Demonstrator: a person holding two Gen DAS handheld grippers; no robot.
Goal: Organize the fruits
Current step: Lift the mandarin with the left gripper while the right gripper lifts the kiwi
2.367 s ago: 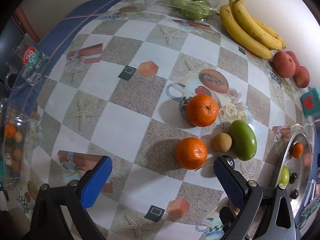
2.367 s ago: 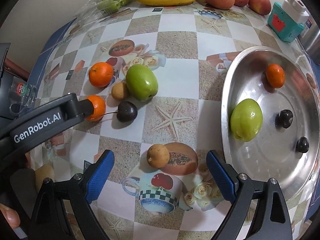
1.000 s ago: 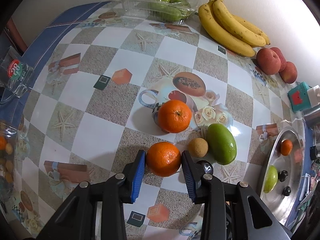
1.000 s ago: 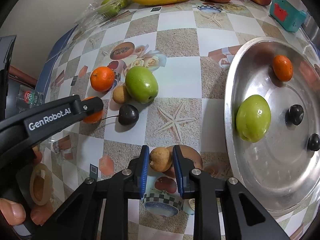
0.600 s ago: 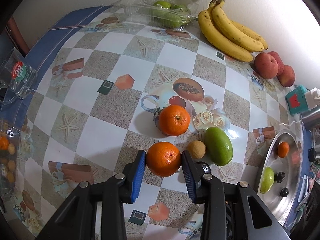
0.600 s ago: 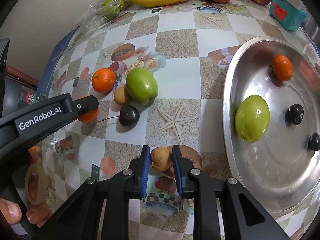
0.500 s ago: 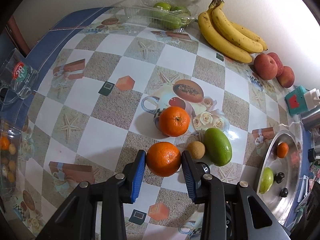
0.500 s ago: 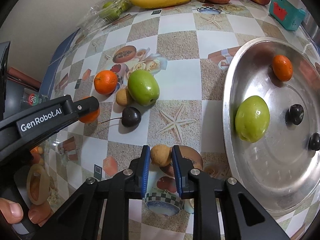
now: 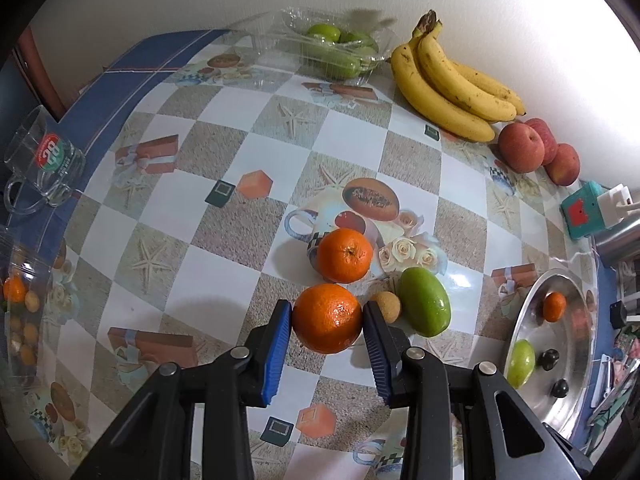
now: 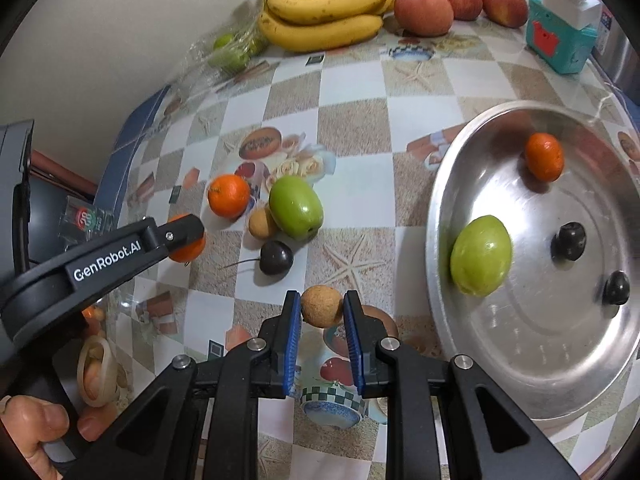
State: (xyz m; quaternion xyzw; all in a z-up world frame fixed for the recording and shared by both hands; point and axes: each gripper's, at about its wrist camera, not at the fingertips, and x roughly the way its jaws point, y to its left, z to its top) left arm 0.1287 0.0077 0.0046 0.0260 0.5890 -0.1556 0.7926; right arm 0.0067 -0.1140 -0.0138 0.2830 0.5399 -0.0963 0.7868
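While the left gripper (image 9: 327, 318) pinches a tangerine (image 9: 327, 318) above the tablecloth (image 9: 248, 152), the right gripper (image 10: 321, 307) clamps a small brown fruit (image 10: 321, 306); both should travel level and unhurried to the steel tray (image 10: 532, 368).

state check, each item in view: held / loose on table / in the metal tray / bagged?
left gripper: jaws shut on orange
right gripper: jaws shut on small brown fruit
second orange: loose on table
green mango: loose on table
cherry: loose on table
metal tray: holds a green fruit, small orange, two dark fruits
bananas: loose by wall
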